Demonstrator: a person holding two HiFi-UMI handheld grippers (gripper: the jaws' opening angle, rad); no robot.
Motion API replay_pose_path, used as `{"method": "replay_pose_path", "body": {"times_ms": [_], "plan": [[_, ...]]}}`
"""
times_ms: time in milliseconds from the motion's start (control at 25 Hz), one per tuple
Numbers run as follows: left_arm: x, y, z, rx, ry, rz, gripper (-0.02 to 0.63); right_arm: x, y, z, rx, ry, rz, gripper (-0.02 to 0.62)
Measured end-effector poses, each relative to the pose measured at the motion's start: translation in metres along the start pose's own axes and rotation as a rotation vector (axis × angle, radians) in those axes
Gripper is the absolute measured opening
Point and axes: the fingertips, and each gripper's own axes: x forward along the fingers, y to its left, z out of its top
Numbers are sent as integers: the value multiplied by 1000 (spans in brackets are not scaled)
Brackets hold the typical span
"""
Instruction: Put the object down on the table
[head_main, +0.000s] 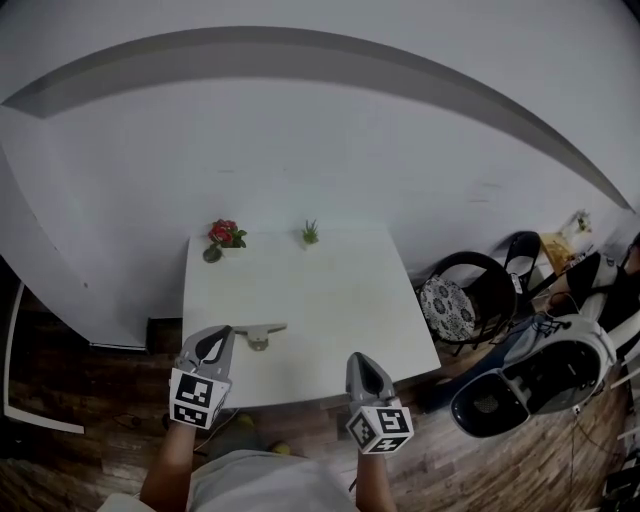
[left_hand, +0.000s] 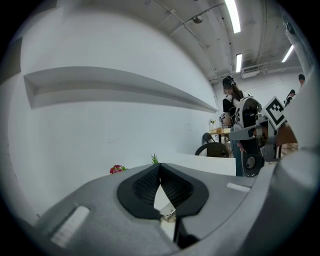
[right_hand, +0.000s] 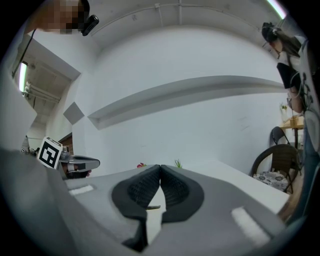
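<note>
1. The left tool (head_main: 223, 334) hangs low over the near left corner of the worktop (head_main: 330, 290). Its jaws are pressed together with nothing between them, so it looks finished with its load, not carrying anything.
2. The grey metal object (head_main: 259, 333) lies flat on the worktop just beside the left tool's tips. In the left gripper view it shows only through the gap below the pads, not gripped. I judge the putting-down done, with the object resting near the front edge within easy reach.
3. A red flower pot (head_main: 222, 236) and a small green plant (head_main: 311, 233) stand at the far edge, well apart from the object, leaving the middle free.
4. The right tool (head_main: 361, 361) hovers at the near right edge, jaws closed on nothing. It seems to be simply waiting.
</note>
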Motion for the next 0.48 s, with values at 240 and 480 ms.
{"method": "replay_pose_path", "body": {"times_ms": [240, 480], "plan": [[-5, 6, 11, -19, -26, 19, 9, -2, -2, 1, -1, 4, -3, 3], [-8, 8, 12, -37, -27, 34, 9, -5, -6, 7, -8, -5, -8, 3]]}}
